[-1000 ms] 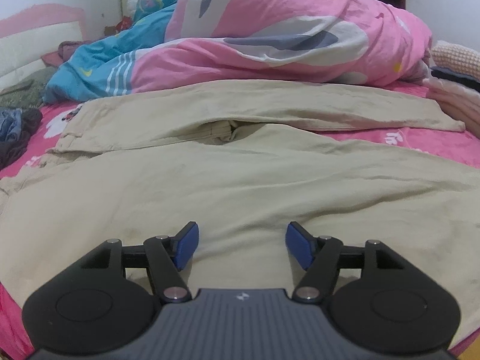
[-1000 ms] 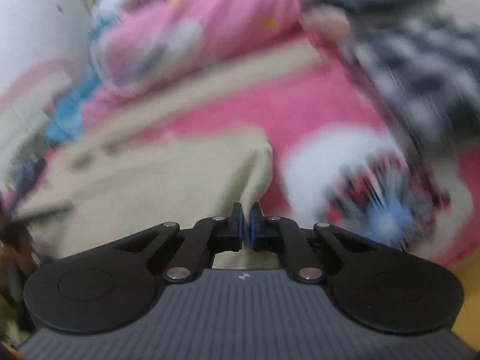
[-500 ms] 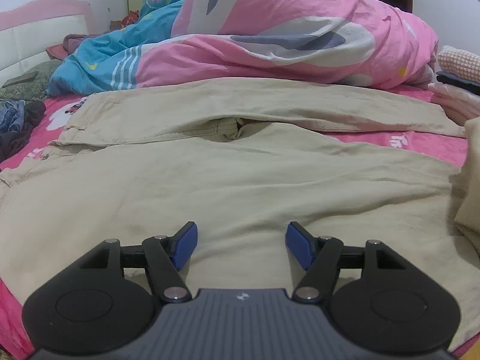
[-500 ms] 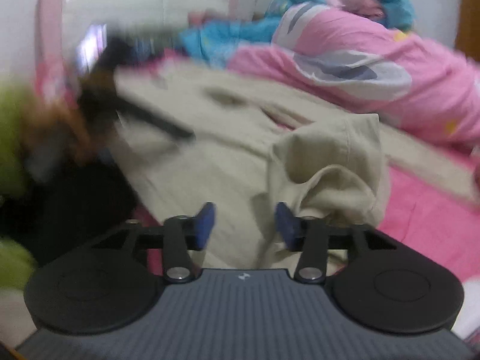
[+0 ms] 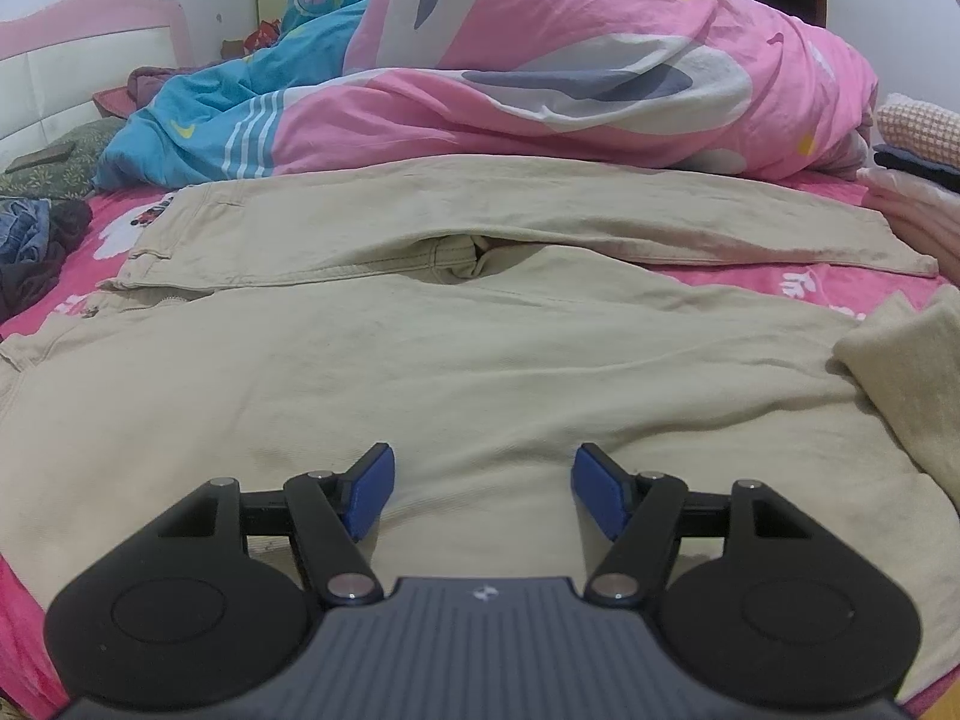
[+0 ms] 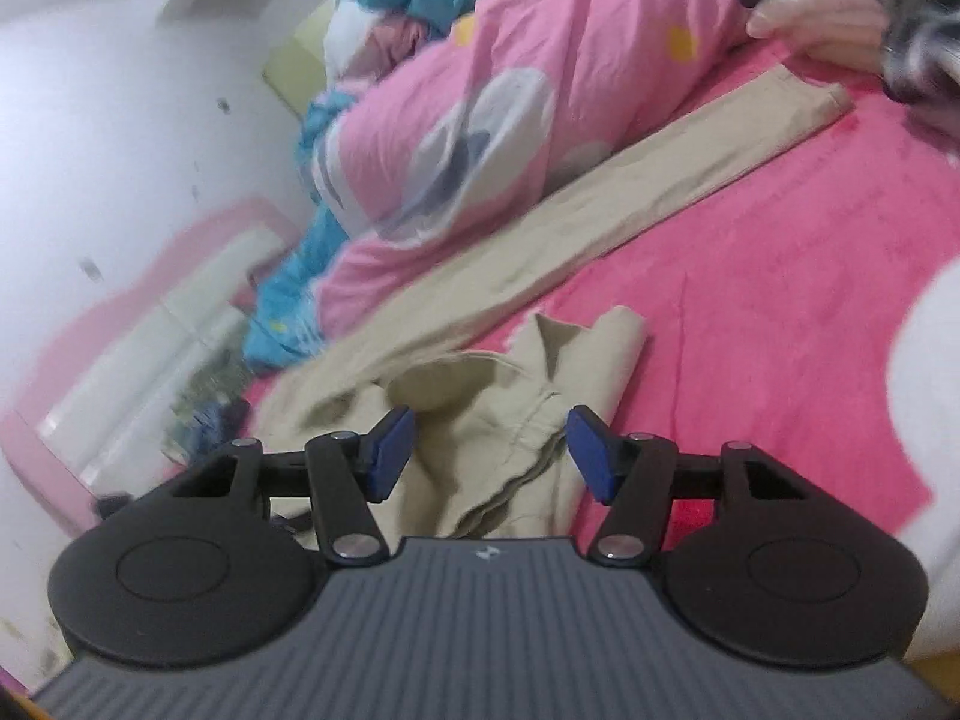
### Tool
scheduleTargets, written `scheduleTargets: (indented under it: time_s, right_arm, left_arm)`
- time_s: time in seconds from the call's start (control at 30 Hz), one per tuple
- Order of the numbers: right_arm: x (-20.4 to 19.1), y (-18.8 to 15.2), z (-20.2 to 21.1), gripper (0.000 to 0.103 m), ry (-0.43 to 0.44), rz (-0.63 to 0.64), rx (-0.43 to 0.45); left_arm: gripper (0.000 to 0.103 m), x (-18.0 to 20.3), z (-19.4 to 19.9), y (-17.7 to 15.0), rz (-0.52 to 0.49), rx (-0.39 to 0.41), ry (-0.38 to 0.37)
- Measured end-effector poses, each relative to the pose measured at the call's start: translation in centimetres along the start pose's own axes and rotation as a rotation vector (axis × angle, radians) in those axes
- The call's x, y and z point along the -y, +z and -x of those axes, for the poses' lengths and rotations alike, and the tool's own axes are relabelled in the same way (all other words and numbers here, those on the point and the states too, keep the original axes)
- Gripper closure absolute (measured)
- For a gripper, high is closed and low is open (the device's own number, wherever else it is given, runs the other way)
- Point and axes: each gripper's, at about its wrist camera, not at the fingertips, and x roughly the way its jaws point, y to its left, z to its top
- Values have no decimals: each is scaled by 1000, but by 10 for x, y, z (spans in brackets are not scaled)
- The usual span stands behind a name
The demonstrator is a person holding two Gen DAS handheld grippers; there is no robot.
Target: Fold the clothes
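So the right gripper (image 6: 489,450) just popped its jaws open and dropped the khaki trousers (image 5: 480,372) hem back over the leg on the pink bed (image 6: 780,276), left gripper (image 5: 483,492) open and empty, 1 fold started.

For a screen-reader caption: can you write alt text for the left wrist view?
Beige trousers lie spread across a pink bedsheet, filling most of the view. The left gripper hovers over them, jaws open and empty. A pink and blue duvet is heaped behind.
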Motion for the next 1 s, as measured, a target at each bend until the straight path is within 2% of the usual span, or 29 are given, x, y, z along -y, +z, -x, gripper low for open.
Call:
scheduleTargets:
  time_s: [0.07, 0.2, 0.3, 0.37, 0.43, 0.53, 0.63, 0.73, 0.87, 1.0]
  right_arm:
    - [-1, 0, -7, 47, -19, 30, -17]
    - [11, 8, -19, 50, -20, 3, -41]
    - [9, 11, -29, 58, -33, 93, -60]
    - [4, 9, -38, 71, -44, 177, -105]
    - [-3, 4, -43, 77, -57, 251, -147]
    - [-9, 3, -48, 75, -67, 328, -183]
    - [-10, 6, -52, 75, -50, 331, -194]
    - [-15, 6, -55, 92, -30, 363, -210]
    - [-44, 25, -42, 93, -108, 624, -153]
    - [-61, 77, -24, 93, -318, 957, -64]
  left_arm:
    - [35, 0, 0, 0, 2, 0, -1]
    - [34, 0, 0, 0, 1, -1, 0]
    - [34, -1, 0, 0, 2, 0, -1]
    - [34, -1, 0, 0, 3, 0, -1]
    - [34, -1, 0, 0, 4, 0, 0]
    - [34, -1, 0, 0, 4, 0, 0]
    - [34, 0, -1, 0, 4, 1, 0]
    - [34, 0, -1, 0, 4, 1, 0]
    - [34, -1, -1, 0, 5, 1, -2]
    - [34, -2, -1, 0, 9, 2, -4]
